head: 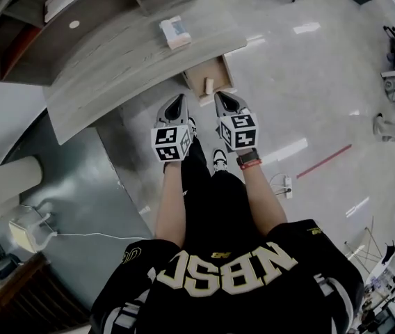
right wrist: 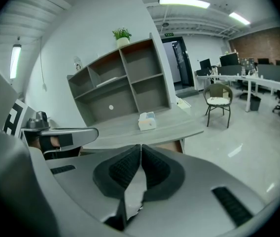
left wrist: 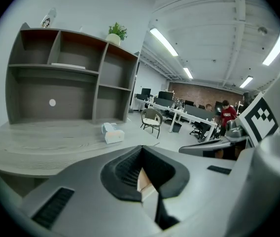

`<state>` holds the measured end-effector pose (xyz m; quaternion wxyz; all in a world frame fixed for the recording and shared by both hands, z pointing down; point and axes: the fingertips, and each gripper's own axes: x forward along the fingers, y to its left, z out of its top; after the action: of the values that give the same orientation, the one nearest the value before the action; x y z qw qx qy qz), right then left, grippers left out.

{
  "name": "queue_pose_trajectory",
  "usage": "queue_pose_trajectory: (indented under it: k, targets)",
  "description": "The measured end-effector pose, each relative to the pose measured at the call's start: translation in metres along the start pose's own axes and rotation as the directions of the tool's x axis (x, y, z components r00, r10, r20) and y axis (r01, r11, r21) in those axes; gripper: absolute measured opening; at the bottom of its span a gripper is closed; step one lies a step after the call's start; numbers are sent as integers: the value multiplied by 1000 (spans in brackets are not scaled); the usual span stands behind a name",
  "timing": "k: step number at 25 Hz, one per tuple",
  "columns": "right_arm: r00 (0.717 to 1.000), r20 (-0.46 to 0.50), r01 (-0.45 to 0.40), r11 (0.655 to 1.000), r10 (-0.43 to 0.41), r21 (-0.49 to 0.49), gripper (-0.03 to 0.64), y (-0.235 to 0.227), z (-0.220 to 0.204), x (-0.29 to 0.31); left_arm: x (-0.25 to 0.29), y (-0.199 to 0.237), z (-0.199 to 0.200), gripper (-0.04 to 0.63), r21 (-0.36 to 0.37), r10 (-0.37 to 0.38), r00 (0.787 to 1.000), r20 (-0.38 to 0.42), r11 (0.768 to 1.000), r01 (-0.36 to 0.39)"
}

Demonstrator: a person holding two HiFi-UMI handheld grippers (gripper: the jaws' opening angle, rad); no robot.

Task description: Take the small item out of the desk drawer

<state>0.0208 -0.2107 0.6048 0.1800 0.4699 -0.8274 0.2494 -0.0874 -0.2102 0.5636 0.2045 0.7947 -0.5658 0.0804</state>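
Fingers (left wrist: 122,169) on the left gripper (head: 179,101) are pressed together with nothing between them, and it's the same story for the right gripper (head: 223,101) just beside it. Both hang side by side over the floor, pointing toward the desk (head: 114,68). The open drawer (head: 220,70) sits just past their tips under the desk edge. The small item (head: 209,84) lies inside it, untouched. A tissue box (head: 174,32) sits up on the desktop.

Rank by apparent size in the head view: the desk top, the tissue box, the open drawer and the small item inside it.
1. desk top
2. open drawer, which looks only slightly bigger than the tissue box. The box sits higher and nearer the camera, so this pair is unsure.
3. small item
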Motion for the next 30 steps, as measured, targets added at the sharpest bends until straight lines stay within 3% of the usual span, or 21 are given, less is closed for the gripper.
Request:
queue_pose_trajectory:
  k: [8,22,30]
  targets:
    - [993,-119,15,997,-6,79,49,-1,-52,39,15,10,-30,12,2,-46,998,-46,999,46]
    - [959,-280,61,995,-37,77,107,-24,-107,108,40,41,-62,12,-54,-65,991,-119,997,59]
    - [937,-345,97,990,-55,106,118,-48,-136,138,56,42,-77,14,-51,-96,986,-134,995,90]
